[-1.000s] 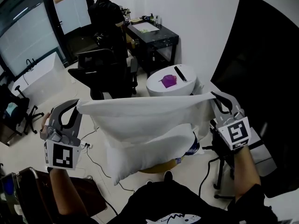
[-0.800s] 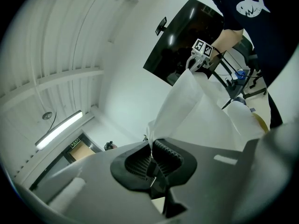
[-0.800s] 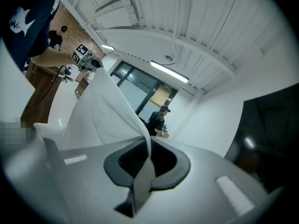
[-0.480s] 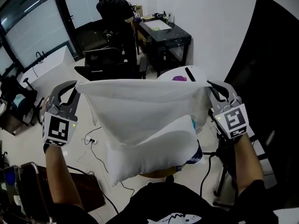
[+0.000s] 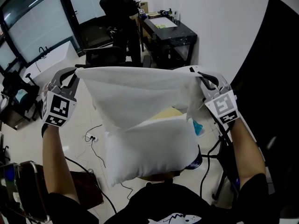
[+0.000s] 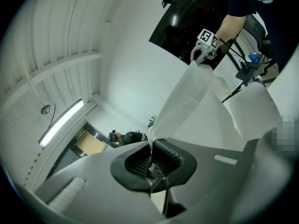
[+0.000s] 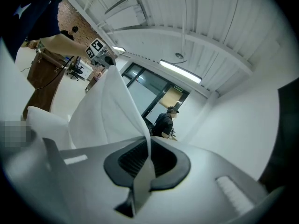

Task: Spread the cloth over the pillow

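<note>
Left gripper: clenched on the upper left corner of the cloth; in the left gripper view its ribbed pads pinch the fabric with no gap.
Right gripper: clamped on the upper right corner, with a strip of fabric trailing out through the closed pads.
Thin white fabric cloth: held up in the air, pulled taut along its top edge between the two grippers and hanging as a sheet. Its lower edge meets the pillow's far edge in the head view; I cannot tell whether they touch.
Plump white rectangular pillow: below the cloth, close to the person's body, on a support that is mostly hidden.
Forearms: raised, one on each side of the pillow.
Black desk: well beyond the cloth, against the white wall.
Black office chair: beside the desk.
Person in dark clothes: standing near the desk.
Cables: on the pale floor, left of the pillow.
</note>
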Demonstrator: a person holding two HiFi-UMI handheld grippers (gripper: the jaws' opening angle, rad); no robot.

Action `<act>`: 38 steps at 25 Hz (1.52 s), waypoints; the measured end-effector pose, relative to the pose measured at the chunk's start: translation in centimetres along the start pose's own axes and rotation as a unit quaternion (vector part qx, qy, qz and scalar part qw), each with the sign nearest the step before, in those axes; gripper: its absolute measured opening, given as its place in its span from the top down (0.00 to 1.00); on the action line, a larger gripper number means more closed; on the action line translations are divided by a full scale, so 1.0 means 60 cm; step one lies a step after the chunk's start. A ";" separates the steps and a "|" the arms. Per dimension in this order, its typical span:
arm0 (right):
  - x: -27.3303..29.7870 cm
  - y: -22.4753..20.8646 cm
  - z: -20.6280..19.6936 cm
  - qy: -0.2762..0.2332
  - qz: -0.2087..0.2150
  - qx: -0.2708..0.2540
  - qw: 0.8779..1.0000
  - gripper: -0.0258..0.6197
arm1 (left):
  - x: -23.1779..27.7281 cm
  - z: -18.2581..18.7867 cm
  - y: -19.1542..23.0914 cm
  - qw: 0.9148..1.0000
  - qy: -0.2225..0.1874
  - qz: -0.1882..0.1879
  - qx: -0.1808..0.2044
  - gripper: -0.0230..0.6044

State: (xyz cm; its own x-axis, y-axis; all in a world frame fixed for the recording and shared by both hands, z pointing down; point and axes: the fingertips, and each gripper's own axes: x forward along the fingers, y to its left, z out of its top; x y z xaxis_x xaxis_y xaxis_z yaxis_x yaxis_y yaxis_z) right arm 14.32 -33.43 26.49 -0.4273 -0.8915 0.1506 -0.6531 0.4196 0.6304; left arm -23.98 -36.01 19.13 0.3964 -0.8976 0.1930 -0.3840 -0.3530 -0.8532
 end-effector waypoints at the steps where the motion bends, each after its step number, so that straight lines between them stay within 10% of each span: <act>1: 0.013 -0.001 -0.008 0.003 0.005 -0.002 1.000 0.94 | 0.011 -0.007 -0.002 1.000 0.006 -0.002 -0.001 0.96; 19: 0.067 0.099 -0.173 0.085 0.135 0.033 0.987 0.94 | 0.052 -0.135 -0.229 0.989 0.087 -0.108 -0.049 0.96; 38: -0.100 0.311 -0.264 0.116 0.227 0.138 0.957 0.94 | -0.192 -0.150 -0.499 0.966 0.112 -0.225 -0.061 0.96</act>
State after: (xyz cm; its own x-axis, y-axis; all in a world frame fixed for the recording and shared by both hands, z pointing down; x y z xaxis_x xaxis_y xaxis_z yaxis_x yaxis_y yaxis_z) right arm 14.61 -22.95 49.40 -0.5768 -0.6075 0.5461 -0.5877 0.7729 0.2392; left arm -24.55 -17.47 46.81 0.3612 -0.6756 0.6428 -0.3162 -0.7372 -0.5972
